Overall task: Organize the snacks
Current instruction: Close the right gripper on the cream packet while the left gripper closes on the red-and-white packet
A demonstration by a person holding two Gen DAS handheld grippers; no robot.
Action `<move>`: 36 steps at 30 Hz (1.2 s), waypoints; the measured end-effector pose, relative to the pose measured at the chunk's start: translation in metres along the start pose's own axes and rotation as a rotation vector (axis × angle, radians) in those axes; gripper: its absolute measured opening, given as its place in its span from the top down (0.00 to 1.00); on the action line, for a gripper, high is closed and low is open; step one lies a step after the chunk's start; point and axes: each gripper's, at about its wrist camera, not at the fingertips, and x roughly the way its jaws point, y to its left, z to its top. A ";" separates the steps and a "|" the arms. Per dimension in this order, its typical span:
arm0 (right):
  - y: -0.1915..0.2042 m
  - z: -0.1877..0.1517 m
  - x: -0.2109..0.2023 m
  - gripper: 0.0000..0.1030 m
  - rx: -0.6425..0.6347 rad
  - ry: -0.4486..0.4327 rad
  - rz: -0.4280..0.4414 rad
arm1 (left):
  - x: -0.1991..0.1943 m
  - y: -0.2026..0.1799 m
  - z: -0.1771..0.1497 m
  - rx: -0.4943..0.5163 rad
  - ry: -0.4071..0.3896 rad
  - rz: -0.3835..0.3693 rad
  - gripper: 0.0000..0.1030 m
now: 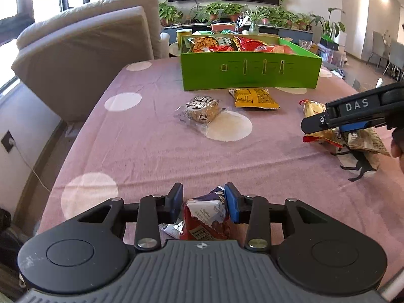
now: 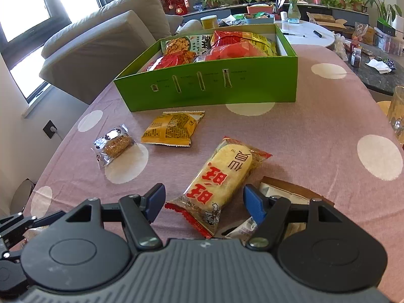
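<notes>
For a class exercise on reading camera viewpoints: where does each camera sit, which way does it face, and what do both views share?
Left wrist: sits on the left gripper, facing along its fingers across the pink tablecloth toward the green box; its pads are shut on a red snack packet. The right gripper and part of a hand show at right.
Right wrist: sits on the right gripper, open around a yellow rice cracker packet, facing the same box.
Shared: box, yellow packet, clear-wrapped round cake, sofa.

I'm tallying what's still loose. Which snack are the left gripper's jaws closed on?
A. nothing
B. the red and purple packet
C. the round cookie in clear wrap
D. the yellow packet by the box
B: in the left wrist view the left gripper has its jaws pinching the crumpled red and purple packet.
</notes>
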 end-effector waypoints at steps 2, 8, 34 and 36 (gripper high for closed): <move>0.000 0.000 0.001 0.40 -0.002 0.000 0.000 | -0.002 0.002 -0.003 -0.011 -0.003 -0.001 0.63; 0.006 -0.002 0.003 0.38 -0.025 0.001 -0.015 | 0.002 0.001 -0.004 -0.017 -0.038 0.005 0.62; -0.005 0.014 -0.012 0.54 0.023 -0.111 0.012 | 0.047 -0.028 0.040 0.014 -0.104 -0.079 1.00; -0.008 0.015 -0.014 0.54 0.029 -0.116 0.011 | 0.043 -0.030 0.044 0.017 -0.116 -0.095 1.00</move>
